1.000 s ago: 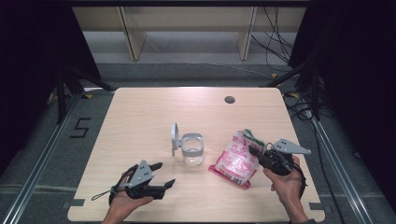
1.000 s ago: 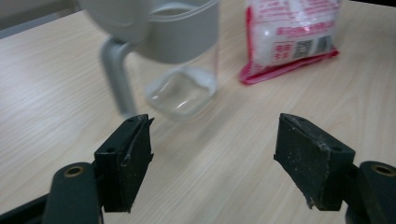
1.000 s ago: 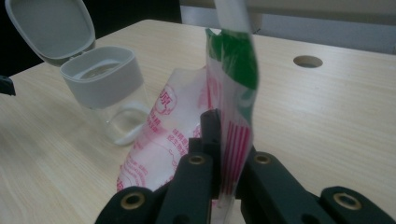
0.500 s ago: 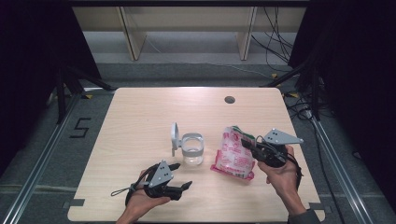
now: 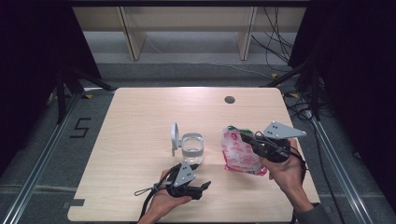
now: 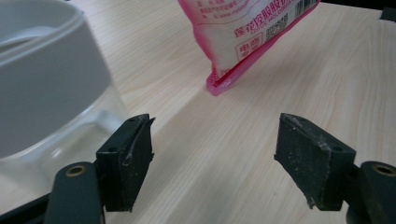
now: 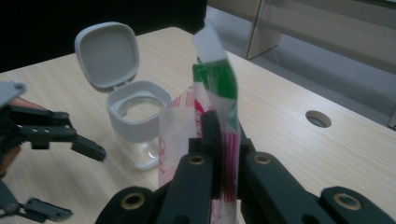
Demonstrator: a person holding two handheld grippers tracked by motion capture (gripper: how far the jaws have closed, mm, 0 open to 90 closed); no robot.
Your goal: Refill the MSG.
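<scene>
Pink pouch (image 5: 239, 153) stands tilted on a light wood table (image 5: 140, 116), toward its right front, held up by its top edge. The right gripper (image 5: 250, 140) has its jaws clamped together on the pouch's green and white top strip, and the person's right hand (image 5: 285, 168) holds it from behind. In the right gripper view the strip rises between the closed jaws. In the left gripper view the pouch's bottom corner touches the table.

Just left of the pouch stands a clear jar (image 5: 192, 148) with a grey collar. Its grey flip lid (image 5: 174, 136) is open, standing upright on the jar's left side.

The left gripper (image 5: 201, 188) lies low over the table's front edge, in front of the jar, held by the left hand (image 5: 163, 200). Its jaws are wide apart with nothing between them. In the left gripper view the jar sits just beside one jaw.

A small round hole (image 5: 229, 99) marks the far side of the table.
</scene>
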